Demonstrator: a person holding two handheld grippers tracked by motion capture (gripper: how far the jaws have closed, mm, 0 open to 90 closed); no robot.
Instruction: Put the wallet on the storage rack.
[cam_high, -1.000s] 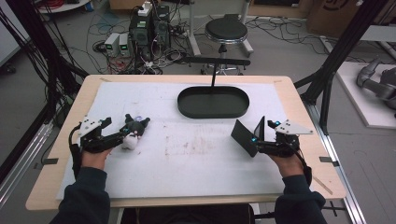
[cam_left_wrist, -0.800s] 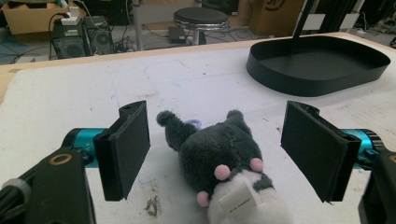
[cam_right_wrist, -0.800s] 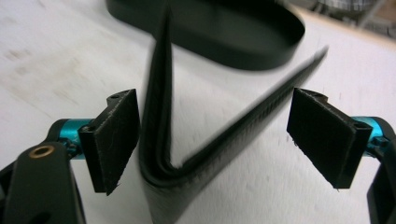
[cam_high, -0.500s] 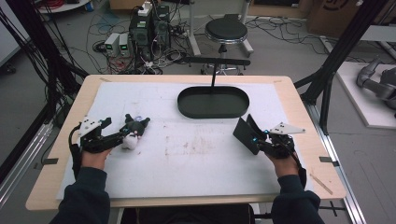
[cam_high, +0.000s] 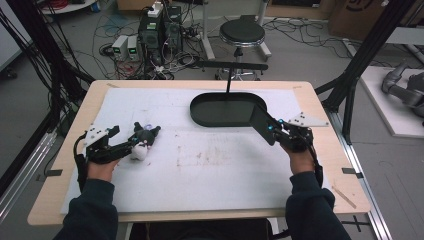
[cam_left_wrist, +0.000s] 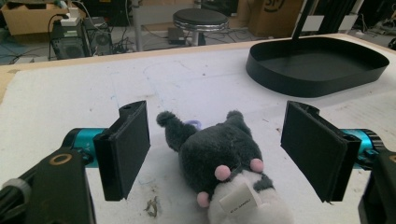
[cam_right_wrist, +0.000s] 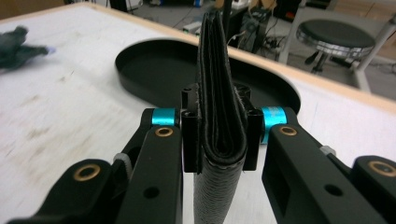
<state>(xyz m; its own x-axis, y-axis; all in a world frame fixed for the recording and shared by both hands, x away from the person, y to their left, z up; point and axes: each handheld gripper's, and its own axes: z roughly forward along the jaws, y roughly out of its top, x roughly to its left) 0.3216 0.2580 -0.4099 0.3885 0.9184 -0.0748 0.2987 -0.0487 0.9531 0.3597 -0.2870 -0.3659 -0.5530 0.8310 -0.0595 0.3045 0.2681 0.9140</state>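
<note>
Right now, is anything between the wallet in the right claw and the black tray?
Nothing visible. The right claw grips the folded black wallet just short of the black tray, with only bare mat between them.

We see a dark grey and white plush toy mouse (cam_left_wrist: 224, 158) with pink paws and a white tag, lying on a white foam mat (cam_high: 200, 170) marked with faint brown smudges. A folded black leather wallet (cam_right_wrist: 219, 107) shows pale grey edges. The oval black plastic tray (cam_high: 227, 110) is plain. Both black two-jaw grippers (cam_left_wrist: 219, 154) (cam_right_wrist: 219, 135) carry turquoise metal collars and brass-coloured rivets. The table's wooden rim (cam_high: 340, 165) is light tan.
</note>
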